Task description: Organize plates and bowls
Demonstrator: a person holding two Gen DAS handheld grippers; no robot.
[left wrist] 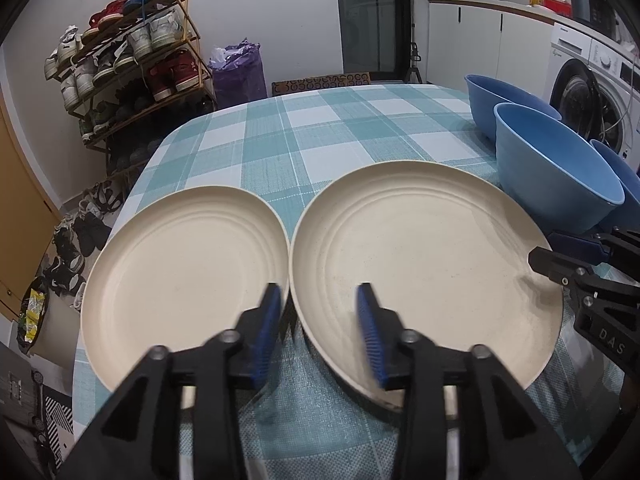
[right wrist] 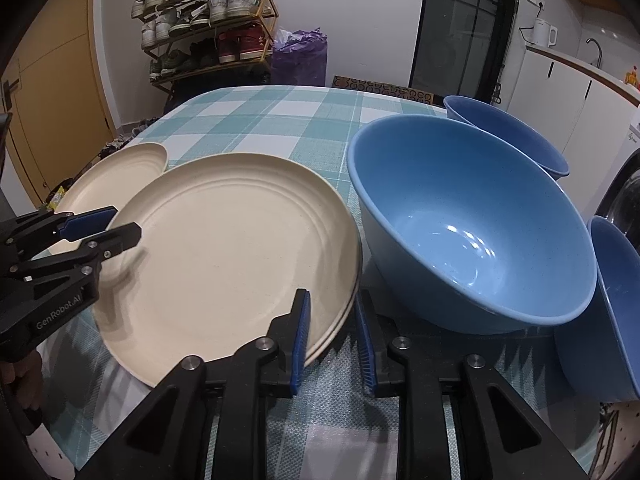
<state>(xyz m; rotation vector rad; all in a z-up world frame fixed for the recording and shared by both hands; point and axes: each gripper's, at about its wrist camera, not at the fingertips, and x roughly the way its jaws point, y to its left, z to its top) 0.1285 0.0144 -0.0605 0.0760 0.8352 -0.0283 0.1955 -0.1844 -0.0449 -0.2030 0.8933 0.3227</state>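
Note:
Two cream plates lie side by side on the checked tablecloth (left wrist: pixel 320 128): a single left plate (left wrist: pixel 184 280) and a stack of cream plates (right wrist: pixel 240 248) to its right. My left gripper (left wrist: pixel 320 296) is open, its jaws straddling the gap where the two rims meet, and no pad presses on either. My right gripper (right wrist: pixel 332 300) is open too, with the stack's near right rim between its jaws but not clamped. A large blue bowl (right wrist: pixel 460 232) stands right of the stack. A second blue bowl (right wrist: pixel 516 136) sits behind it and a third (right wrist: pixel 616 300) at the far right.
The table's rounded left edge (left wrist: pixel 132 200) drops to a floor strewn with shoes. A shoe rack (left wrist: pixel 132 64) and a purple bag (left wrist: pixel 240 72) stand beyond the table. A washing machine (left wrist: pixel 592 96) is close on the right. The far half of the cloth holds nothing.

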